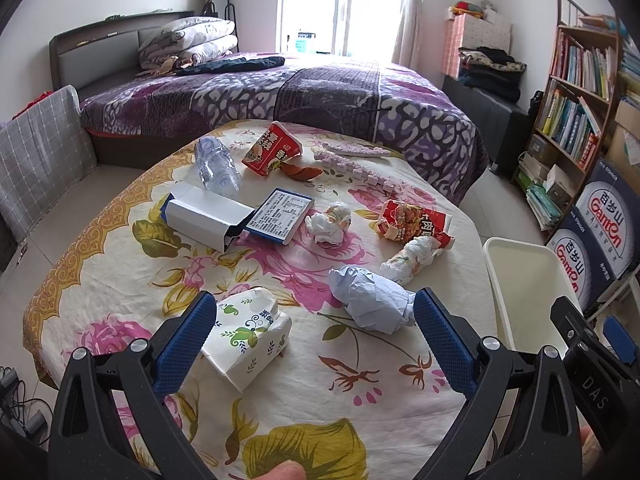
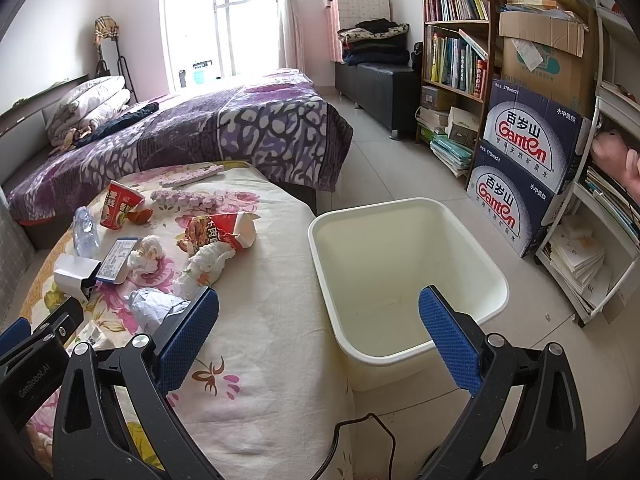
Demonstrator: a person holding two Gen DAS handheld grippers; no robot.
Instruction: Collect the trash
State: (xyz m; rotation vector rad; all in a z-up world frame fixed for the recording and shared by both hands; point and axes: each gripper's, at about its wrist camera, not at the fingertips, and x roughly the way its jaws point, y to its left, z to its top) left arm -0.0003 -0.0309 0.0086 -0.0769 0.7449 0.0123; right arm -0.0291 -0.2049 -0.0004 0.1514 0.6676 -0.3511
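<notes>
Trash lies on a floral-cloth table: a crumpled pale blue paper, a white carton with green leaves, a rolled tissue, a red noodle wrapper, a tissue ball, a white box, a blue box, a plastic bottle and a red noodle cup. My left gripper is open above the carton and blue paper. My right gripper is open over the table edge beside the empty cream bin. The blue paper lies just left of it.
A bed with a purple cover stands behind the table. A bookshelf and stacked blue water cartons stand right of the bin. A pink strip lies on the table's far side. A black cable runs below the bin.
</notes>
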